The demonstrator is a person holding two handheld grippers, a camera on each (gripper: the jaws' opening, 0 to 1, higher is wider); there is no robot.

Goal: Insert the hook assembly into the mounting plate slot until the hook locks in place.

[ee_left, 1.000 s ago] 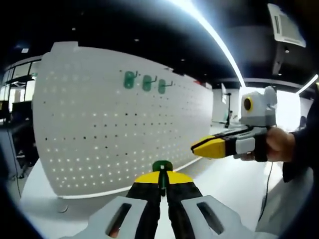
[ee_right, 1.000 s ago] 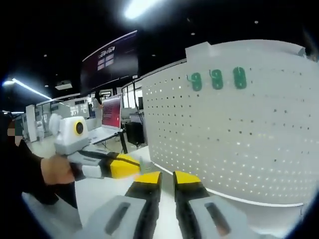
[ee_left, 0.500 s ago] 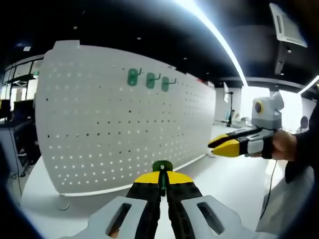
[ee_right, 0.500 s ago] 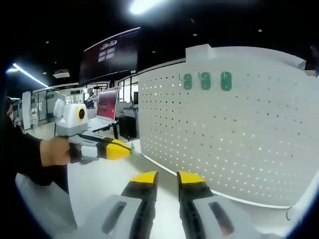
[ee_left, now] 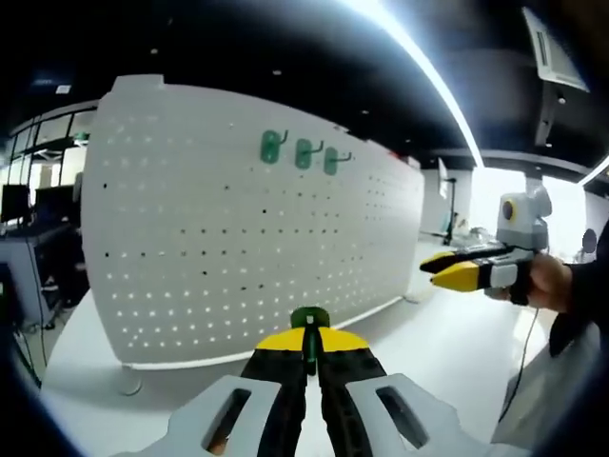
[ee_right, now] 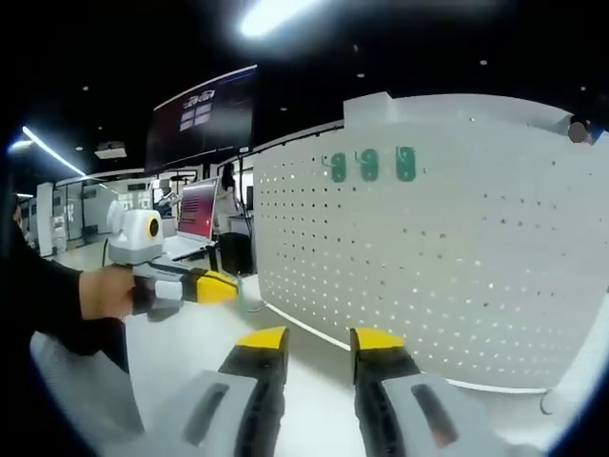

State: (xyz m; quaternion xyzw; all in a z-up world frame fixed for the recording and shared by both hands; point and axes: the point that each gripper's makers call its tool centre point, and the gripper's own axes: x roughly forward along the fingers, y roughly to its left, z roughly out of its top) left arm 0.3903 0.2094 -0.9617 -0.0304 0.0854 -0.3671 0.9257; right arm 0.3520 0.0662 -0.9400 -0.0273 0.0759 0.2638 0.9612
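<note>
White pegboard [ee_left: 238, 228], three green hooks [ee_left: 302, 152], no legible writing

An open-plan office or lab with a dark ceiling crossed by long light strips [ee_left: 419, 57]. A white pegboard panel [ee_left: 238, 228] stands on a white tabletop [ee_left: 447, 333]. Behind it are glass partitions [ee_right: 86, 205], a large dark wall screen [ee_right: 200, 119] and a computer monitor [ee_right: 197, 208].

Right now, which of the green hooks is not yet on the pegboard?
The green hook pinched in the left gripper; the other three green hooks hang in a row high on the pegboard.
</note>
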